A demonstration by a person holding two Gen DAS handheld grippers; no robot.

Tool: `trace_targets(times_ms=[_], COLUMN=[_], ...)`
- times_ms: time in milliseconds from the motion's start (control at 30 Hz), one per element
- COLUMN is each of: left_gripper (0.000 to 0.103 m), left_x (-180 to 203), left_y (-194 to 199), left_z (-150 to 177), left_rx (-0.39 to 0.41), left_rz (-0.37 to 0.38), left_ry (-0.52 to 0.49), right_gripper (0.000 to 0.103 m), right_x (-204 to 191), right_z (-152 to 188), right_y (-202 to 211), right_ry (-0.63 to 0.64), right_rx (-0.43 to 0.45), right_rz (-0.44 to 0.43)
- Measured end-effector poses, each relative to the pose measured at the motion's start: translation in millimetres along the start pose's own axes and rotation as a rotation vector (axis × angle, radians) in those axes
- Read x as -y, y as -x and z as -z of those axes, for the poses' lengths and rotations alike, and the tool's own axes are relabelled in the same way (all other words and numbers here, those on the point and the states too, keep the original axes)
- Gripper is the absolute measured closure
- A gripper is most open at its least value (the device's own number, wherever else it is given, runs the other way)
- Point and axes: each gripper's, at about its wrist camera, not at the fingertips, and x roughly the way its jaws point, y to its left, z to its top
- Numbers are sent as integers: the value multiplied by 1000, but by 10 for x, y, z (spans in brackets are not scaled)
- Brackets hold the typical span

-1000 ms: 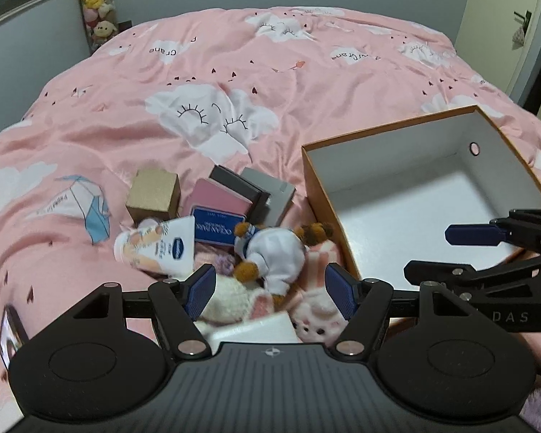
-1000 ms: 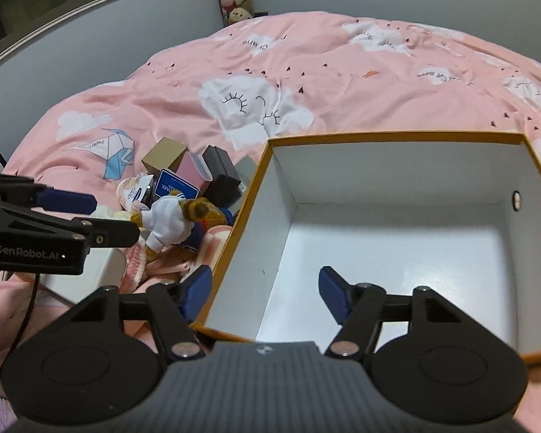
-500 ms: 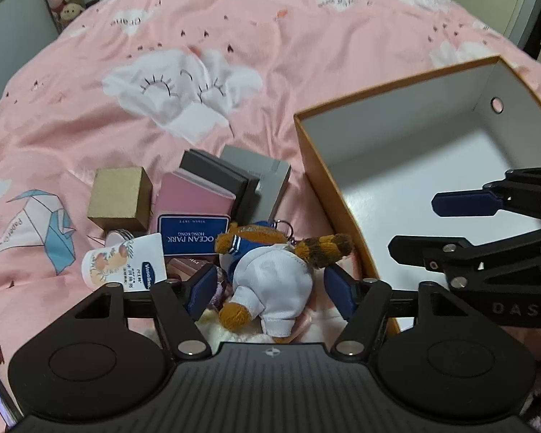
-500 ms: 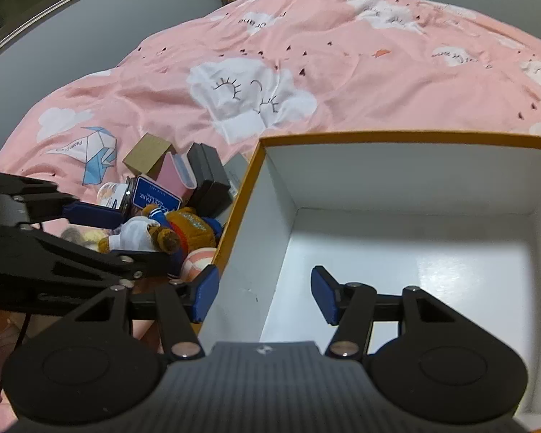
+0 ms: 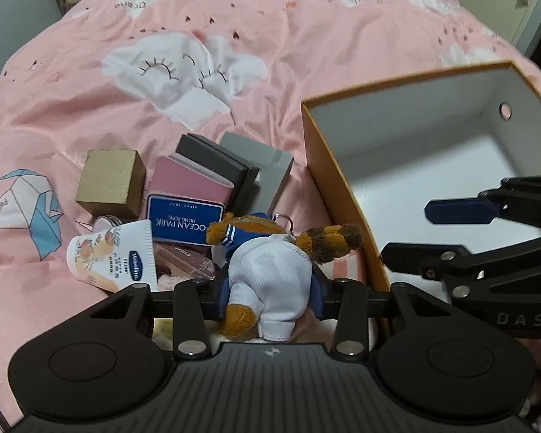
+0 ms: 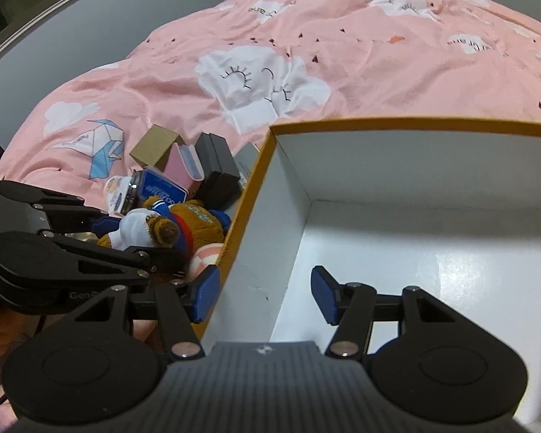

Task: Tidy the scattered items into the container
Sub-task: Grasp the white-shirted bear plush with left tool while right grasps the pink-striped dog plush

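My left gripper [image 5: 268, 297] is shut on a brown plush bear in white and blue sailor clothes [image 5: 270, 274], at the near end of a pile of items on the pink bed. The same bear [image 6: 162, 227] shows in the right wrist view with the left gripper [image 6: 126, 245] around it. The orange box with a white inside [image 5: 333, 180] stands just right of the pile. My right gripper [image 6: 263, 297] is open and straddles the box's left wall [image 6: 263, 234], one finger inside, one outside. It also shows in the left wrist view [image 5: 425, 231].
The pile holds a gold cube box [image 5: 110, 180], a pink notebook [image 5: 187, 184], a black case [image 5: 216, 162], a grey box [image 5: 267, 166], a blue Ocean Park tin [image 5: 184, 223] and a Vaseline tube [image 5: 115, 256]. Pink bedding [image 5: 198, 54] lies all around.
My left gripper moved forward and down over the plush bear and closed on it. My right gripper shifted left so that it straddles the box's left wall.
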Motion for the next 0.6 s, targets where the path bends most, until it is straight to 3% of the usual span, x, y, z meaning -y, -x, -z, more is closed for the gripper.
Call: trace_targets(times_ms=[133, 333, 500, 600], left_gripper=[56, 56, 56, 56], left_x=[-66, -171, -222, -243], left_y=[207, 530, 539, 541], left_z=[-8, -21, 50, 124], left_rx=[57, 165, 182, 185], left_rz=[21, 13, -9, -10], left_ry=[31, 64, 92, 99], right_gripper=[47, 50, 49, 42], right_x=[-80, -291, -503, -631], right_z=[-20, -152, -252, -290], right_y=[57, 40, -120, -215], right_ry=[50, 231, 431, 573], right_rx=[15, -20, -101, -135], right_rz=[-36, -99, -113, -84])
